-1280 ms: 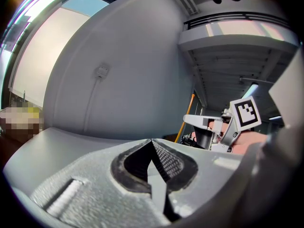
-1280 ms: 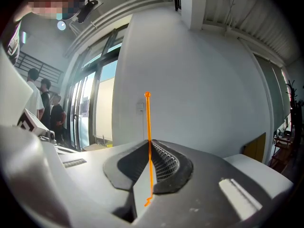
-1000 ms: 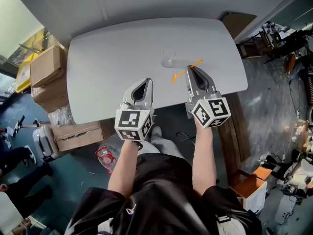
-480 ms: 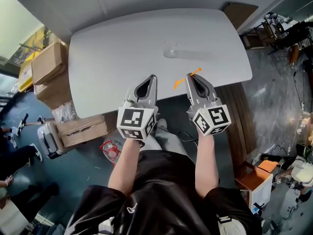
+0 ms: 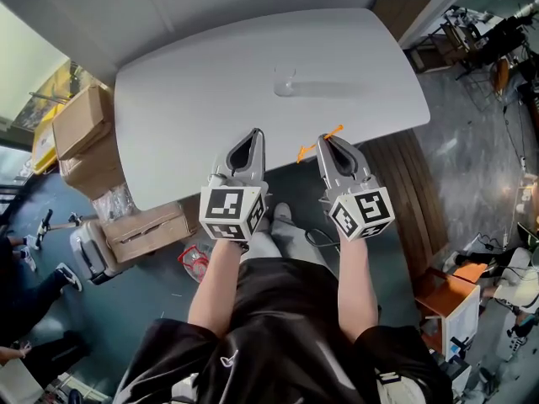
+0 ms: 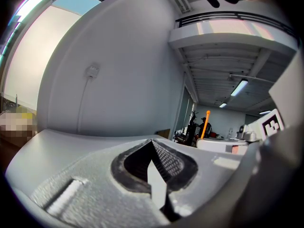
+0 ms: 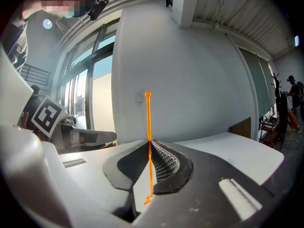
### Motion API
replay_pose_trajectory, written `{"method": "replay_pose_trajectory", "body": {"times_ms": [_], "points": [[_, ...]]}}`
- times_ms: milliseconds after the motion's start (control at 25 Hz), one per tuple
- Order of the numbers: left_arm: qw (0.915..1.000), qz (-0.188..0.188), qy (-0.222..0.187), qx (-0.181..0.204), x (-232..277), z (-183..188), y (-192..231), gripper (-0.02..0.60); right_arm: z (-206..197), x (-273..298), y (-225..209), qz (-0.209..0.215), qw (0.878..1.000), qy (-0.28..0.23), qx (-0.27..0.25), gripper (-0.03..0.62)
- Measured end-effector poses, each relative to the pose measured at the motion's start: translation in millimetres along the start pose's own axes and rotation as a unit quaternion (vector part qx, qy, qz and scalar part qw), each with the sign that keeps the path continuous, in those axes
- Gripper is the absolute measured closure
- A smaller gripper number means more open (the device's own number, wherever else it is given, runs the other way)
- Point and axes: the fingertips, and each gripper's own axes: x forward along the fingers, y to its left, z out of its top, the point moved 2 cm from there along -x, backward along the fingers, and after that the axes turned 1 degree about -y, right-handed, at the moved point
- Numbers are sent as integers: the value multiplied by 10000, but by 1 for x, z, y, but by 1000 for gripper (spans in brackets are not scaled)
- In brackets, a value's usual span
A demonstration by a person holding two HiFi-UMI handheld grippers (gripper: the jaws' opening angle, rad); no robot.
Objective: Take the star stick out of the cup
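White table [image 5: 194,116], clear cup [image 5: 285,82] at its far side, no stick in it. Well apart from the cup, my right gripper [image 5: 327,139] has its jaws pinched tight on the star stick [image 5: 305,151] mid-shaft, likely to stop it swivelling. Left gripper [image 5: 253,133] closed on nothing, idle alongside.

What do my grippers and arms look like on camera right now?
Both the left gripper and right gripper are grey, tapered two-jaw tools, each carrying a white cube with black square markers. Worn: a shiny black short-sleeved top.

White oval table [image 5: 194,82] over dark teal floor [image 5: 126,293], cardboard boxes [image 5: 80,120] left, seemingly wooden boards [image 5: 394,168] right
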Motion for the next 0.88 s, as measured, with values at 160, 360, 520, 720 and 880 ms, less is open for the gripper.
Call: {"method": "replay_pose_trajectory", "body": {"times_ms": [160, 360, 520, 720, 880], "points": [[10000, -12, -2, -14, -2, 0, -3, 580, 2, -1, 4, 29, 10000, -39, -15, 572], [10000, -23, -1, -11, -3, -1, -6, 580, 6, 0, 9, 56, 9999, -88, 72, 572], [10000, -18, 28, -50, -4, -2, -5, 580, 5, 2, 12, 187, 9998, -14, -57, 573], [10000, -31, 14, -54, -3, 0, -3, 580, 5, 5, 15, 176, 9998, -54, 42, 573], [10000, -26, 9, -42, -2, 1, -6, 580, 8, 4, 13, 174, 9998, -72, 54, 573]]}}
